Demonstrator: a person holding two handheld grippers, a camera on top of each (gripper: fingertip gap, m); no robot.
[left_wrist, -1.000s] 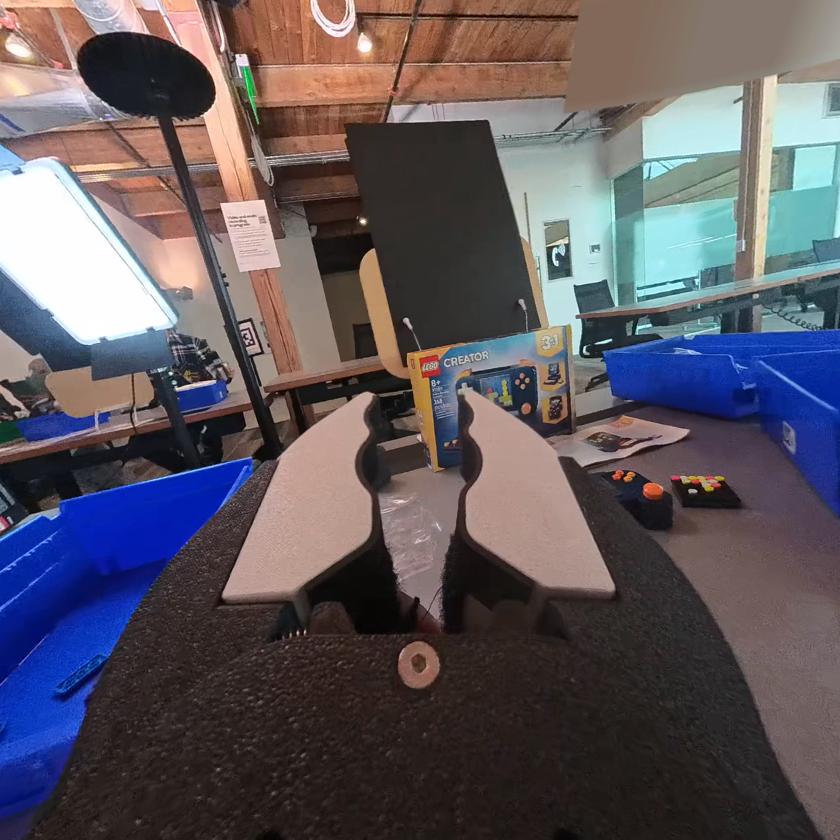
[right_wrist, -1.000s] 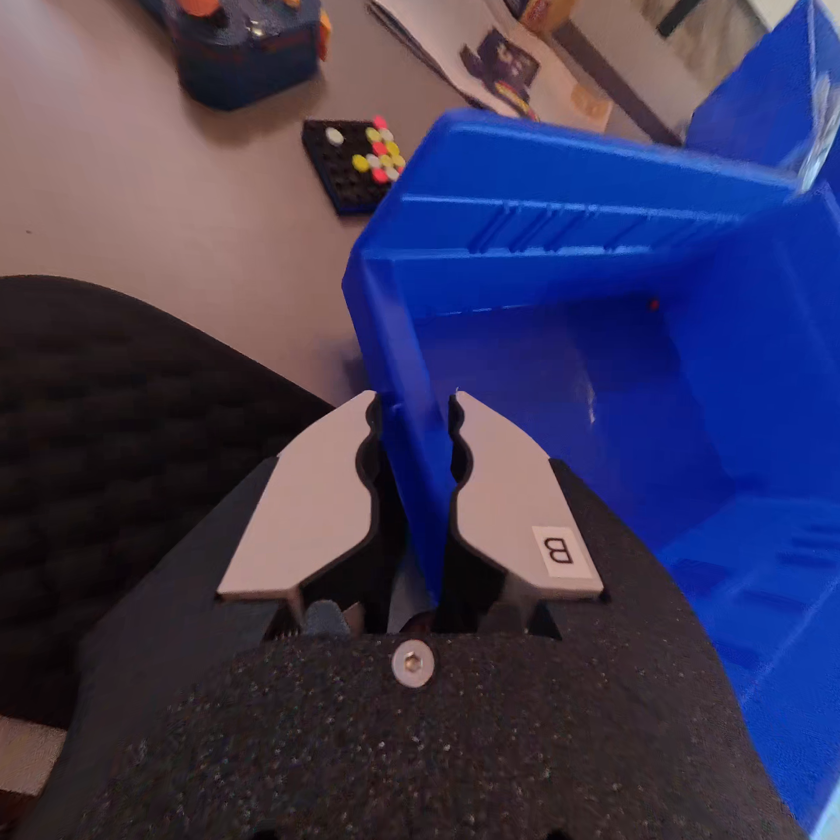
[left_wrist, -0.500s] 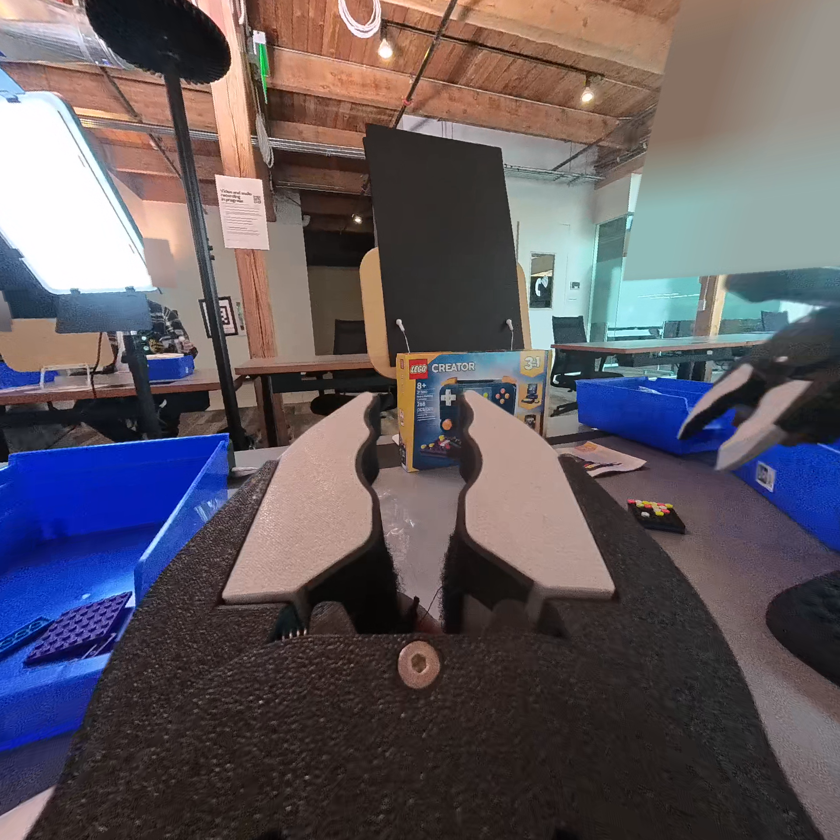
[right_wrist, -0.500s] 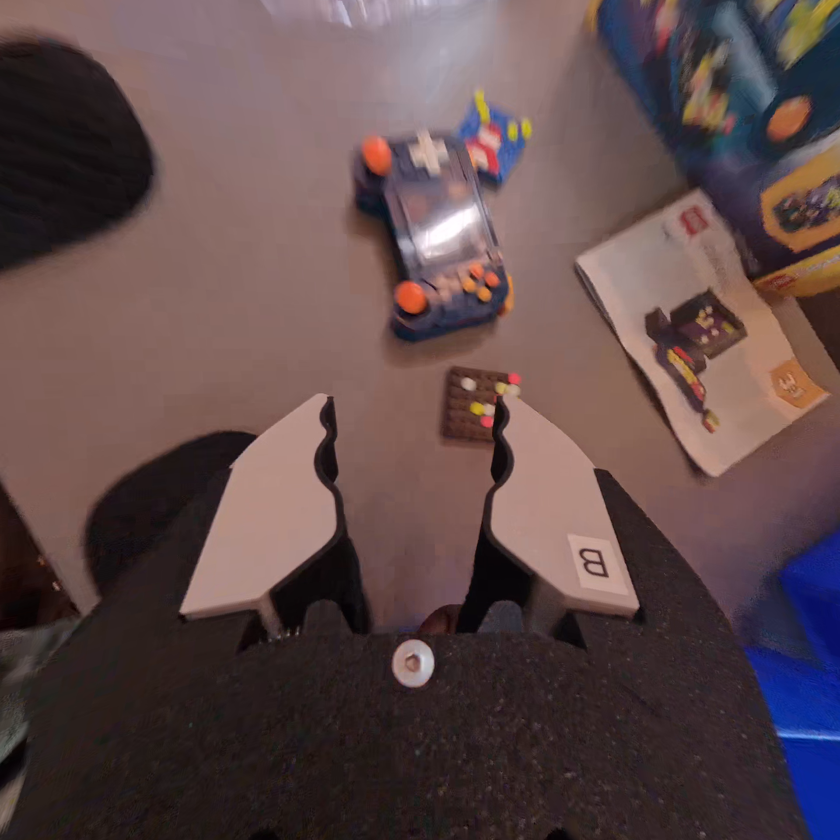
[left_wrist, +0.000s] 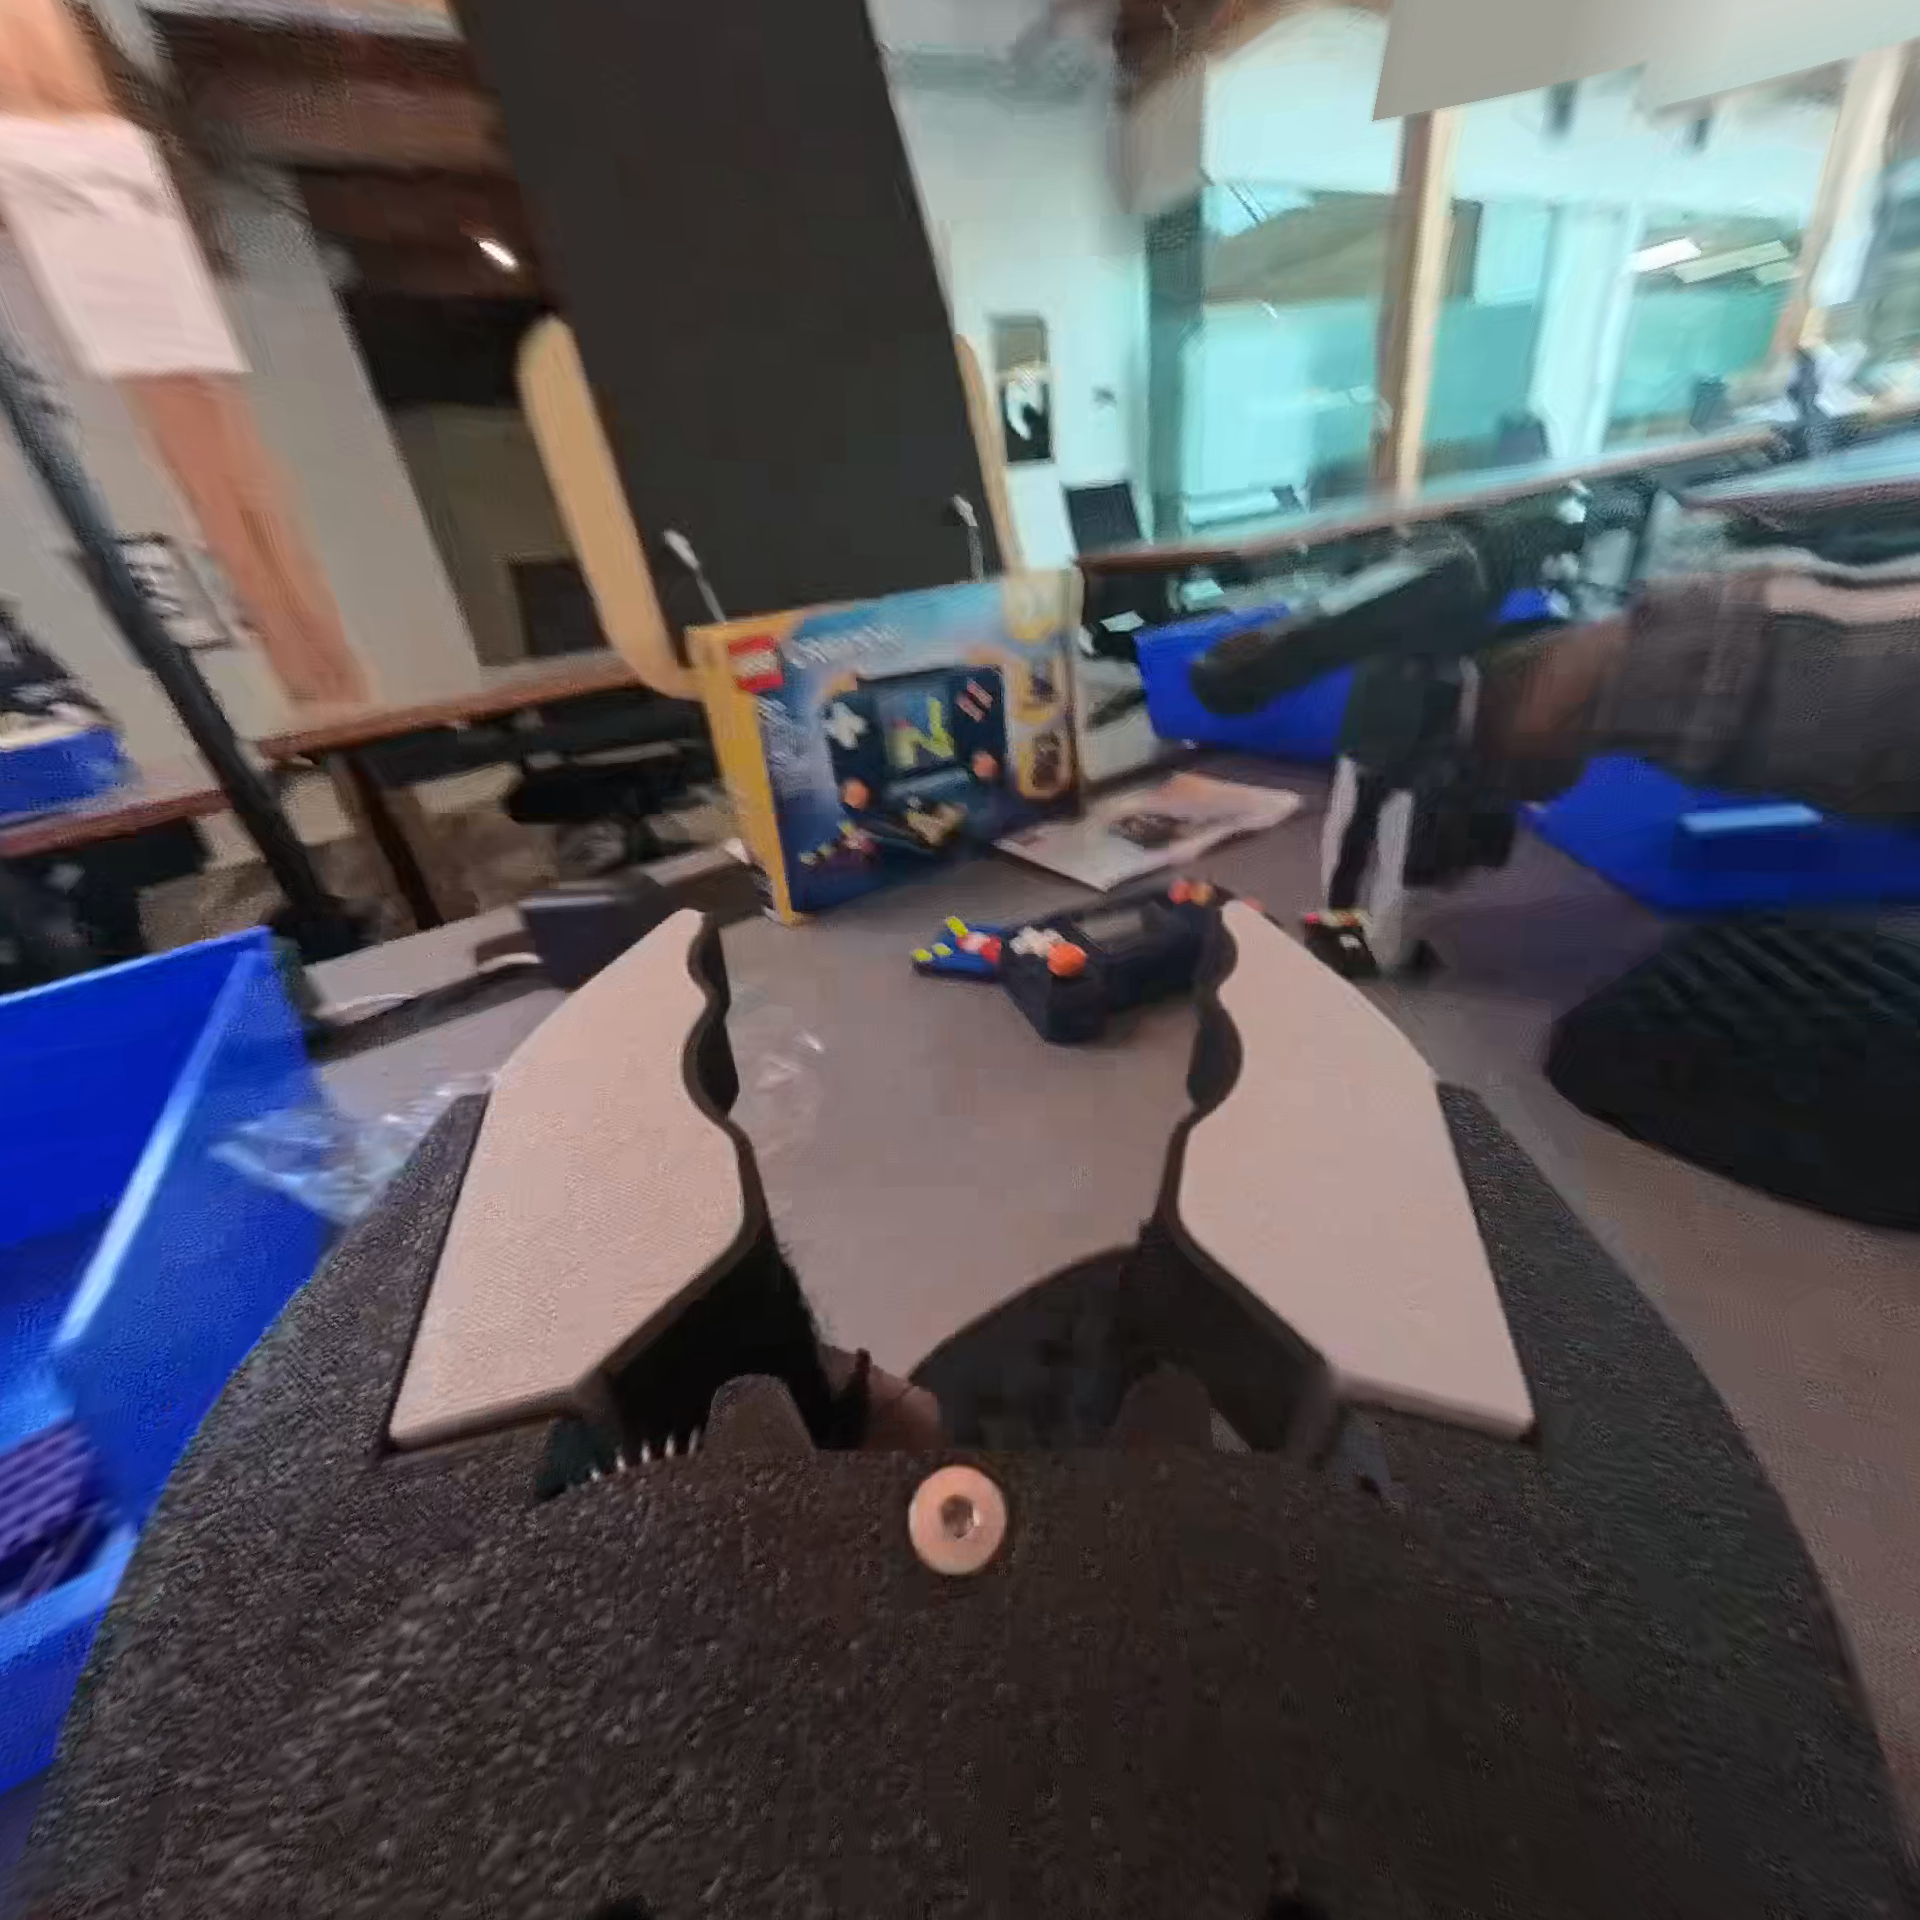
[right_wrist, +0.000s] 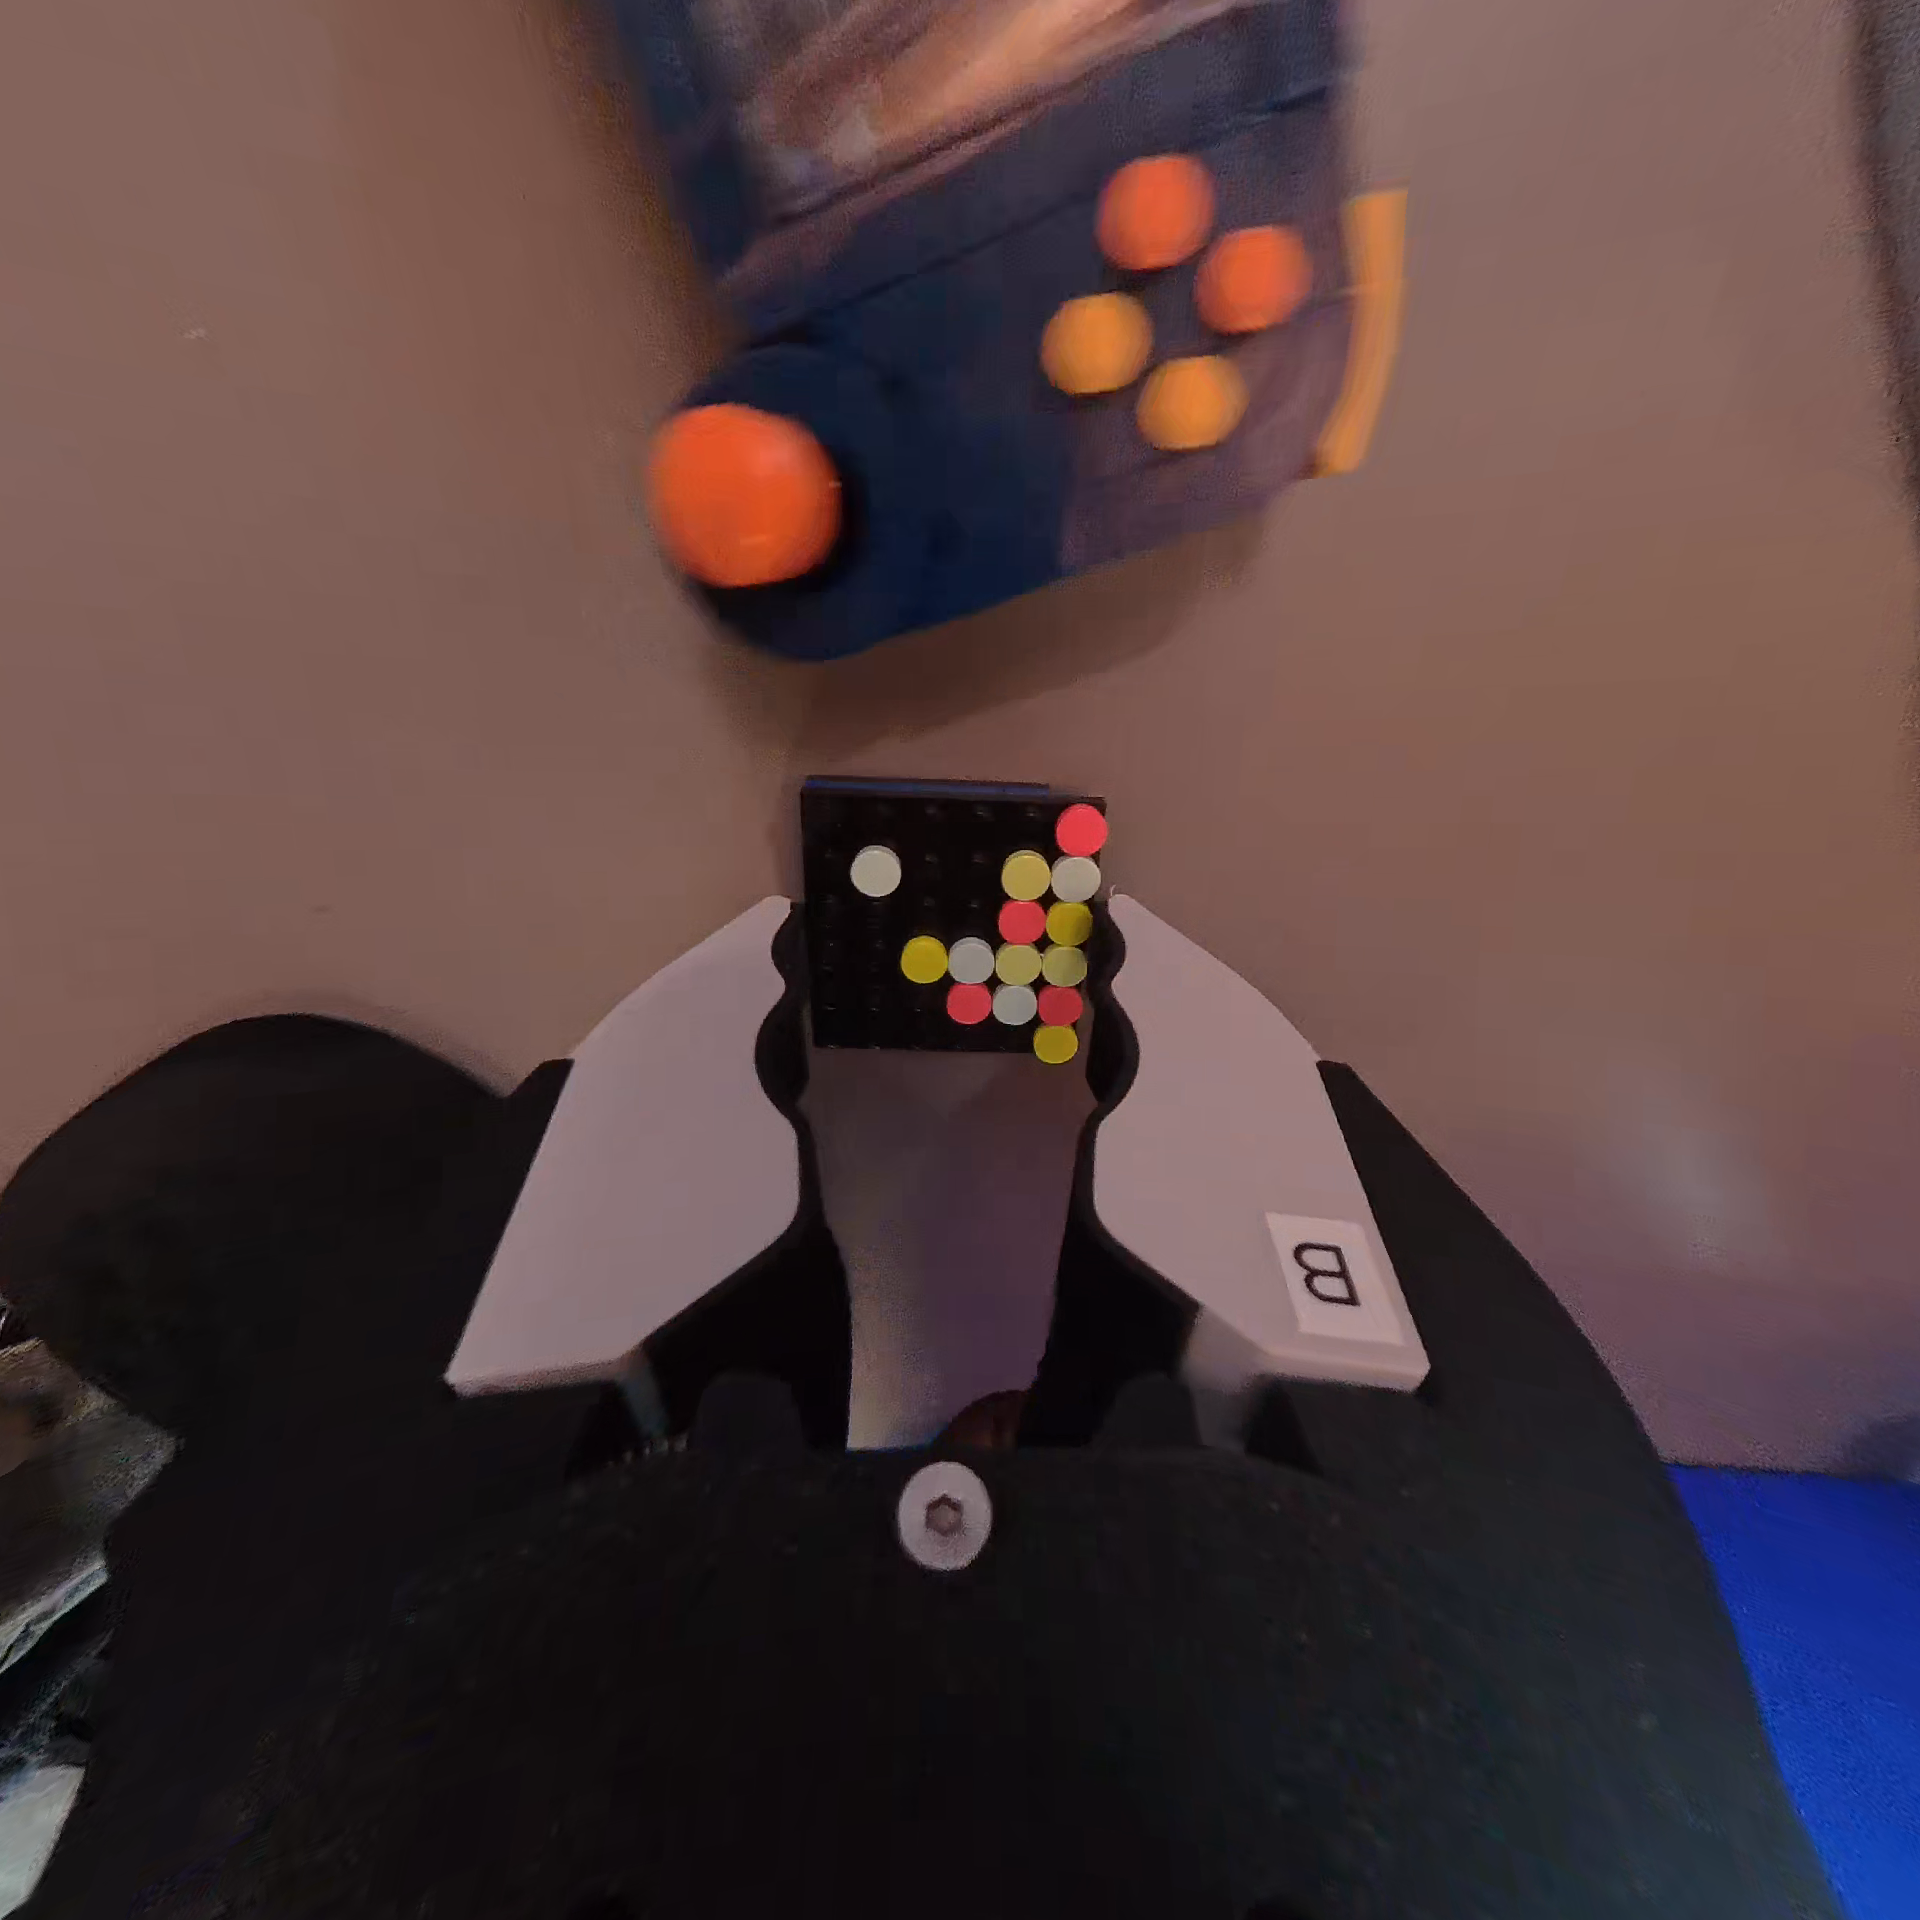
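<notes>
**Right gripper straddles the studded black plate; left gripper hangs wide open above the table**

The right gripper (right_wrist: 948, 935) points down at the grey table (right_wrist: 312, 520), its jaws spread apart with a small black plate (right_wrist: 883, 935) between the fingertips. The plate lies flat on the table and carries round studs in white, yellow and red, mostly on its right half. The two fingertips flank the plate's near half; whether they touch its edges cannot be told, and the plate does not look lifted.

Just beyond the plate, farther from the gripper, lies a dark blue brick-built game console (right_wrist: 997, 343), blurred, with an orange ball-shaped knob at its near left corner and four round orange and amber buttons on its right side. A strip of a blue bin (right_wrist: 1808, 1662) shows at the near right.

The left gripper (left_wrist: 961, 966) is held above the table with its jaws wide apart and nothing between them. Ahead of it, toward the right, sits the same console, with a small blue plate (left_wrist: 951, 951) just left of it. Farther off stand a colourful toy box (left_wrist: 894, 738) and an open instruction booklet (left_wrist: 1153, 826) to its right. A blue tray (left_wrist: 145, 1132) lies at the near left, with crumpled clear plastic (left_wrist: 312, 1143) beside it.
</notes>
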